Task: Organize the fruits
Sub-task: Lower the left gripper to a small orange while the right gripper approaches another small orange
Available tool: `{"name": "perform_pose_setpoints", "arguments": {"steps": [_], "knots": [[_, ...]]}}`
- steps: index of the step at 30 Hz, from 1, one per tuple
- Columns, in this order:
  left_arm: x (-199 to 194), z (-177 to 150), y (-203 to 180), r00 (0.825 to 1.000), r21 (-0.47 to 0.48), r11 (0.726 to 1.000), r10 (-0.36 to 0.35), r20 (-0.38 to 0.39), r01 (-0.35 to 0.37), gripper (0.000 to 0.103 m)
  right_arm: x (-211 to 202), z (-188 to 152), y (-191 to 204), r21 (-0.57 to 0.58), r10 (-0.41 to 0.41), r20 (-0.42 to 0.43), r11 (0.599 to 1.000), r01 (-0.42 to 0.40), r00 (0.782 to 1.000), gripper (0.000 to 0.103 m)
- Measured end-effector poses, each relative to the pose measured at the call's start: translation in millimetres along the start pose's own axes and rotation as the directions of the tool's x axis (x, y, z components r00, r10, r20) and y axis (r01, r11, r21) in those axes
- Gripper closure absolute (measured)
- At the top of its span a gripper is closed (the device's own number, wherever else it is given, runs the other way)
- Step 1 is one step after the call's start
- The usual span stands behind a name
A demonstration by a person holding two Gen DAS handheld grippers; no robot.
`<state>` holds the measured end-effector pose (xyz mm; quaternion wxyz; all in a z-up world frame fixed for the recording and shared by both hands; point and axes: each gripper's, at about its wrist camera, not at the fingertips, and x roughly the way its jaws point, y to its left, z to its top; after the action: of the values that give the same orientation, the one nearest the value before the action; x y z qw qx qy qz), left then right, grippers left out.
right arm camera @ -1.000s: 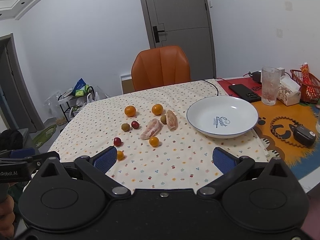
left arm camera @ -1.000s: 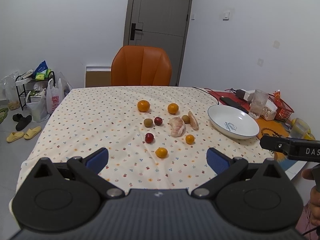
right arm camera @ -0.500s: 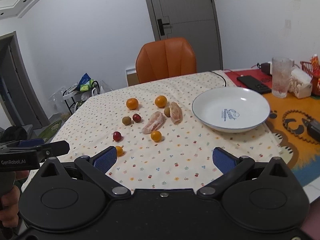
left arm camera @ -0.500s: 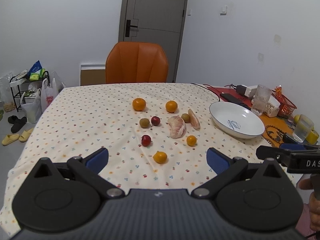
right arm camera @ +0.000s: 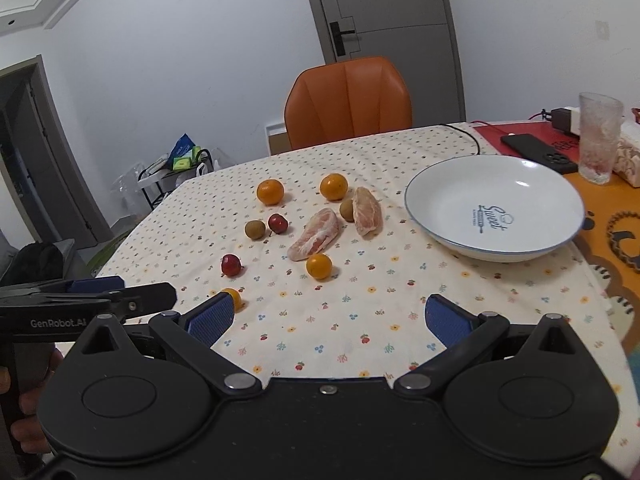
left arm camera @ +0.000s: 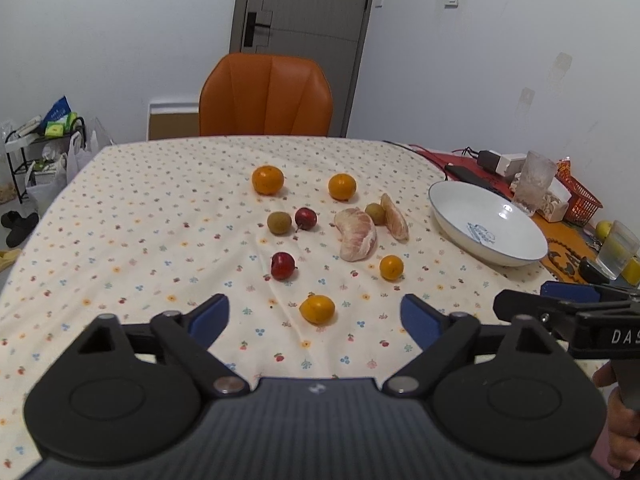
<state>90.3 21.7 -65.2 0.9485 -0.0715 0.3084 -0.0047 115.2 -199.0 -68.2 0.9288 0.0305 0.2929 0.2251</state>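
Fruits lie scattered on the surface (left arm camera: 120, 216) left of the white bowl (right arm camera: 496, 208), the nearest mandarin (left arm camera: 317, 309) before the left hand-held gripper (left arm camera: 316, 316). Both it and the right hand-held gripper (right arm camera: 332, 320) gape wide, empty.

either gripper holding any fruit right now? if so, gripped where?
Nothing is held. The left gripper and right gripper are both open with nothing between their fingers; the fruits lie on the tablecloth, and the white bowl is empty.
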Motion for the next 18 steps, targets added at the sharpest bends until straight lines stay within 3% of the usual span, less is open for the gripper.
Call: {"name": "perform_pose_setpoints", "arguments": {"steps": [7,13,18], "knots": [[31.5,-0.6,4.4,0.998,-0.025,1.0,-0.018,-0.056,0.017,0.037,27.7,0.8,-6.3,0.01,0.024,-0.037,1.0,-0.024,0.999,0.012],[54.9,0.2,5.2,0.995,-0.034,0.999,-0.032,-0.093,0.029,0.046,49.5,-0.4,-11.4,0.012,0.041,-0.071,0.999,-0.04,0.997,0.024],[67.8,4.2,4.4,0.993,-0.033,0.999,-0.04,-0.112,0.036,0.056,63.9,1.9,-14.7,0.016,0.055,-0.09,0.998,-0.054,0.994,0.028]]}}
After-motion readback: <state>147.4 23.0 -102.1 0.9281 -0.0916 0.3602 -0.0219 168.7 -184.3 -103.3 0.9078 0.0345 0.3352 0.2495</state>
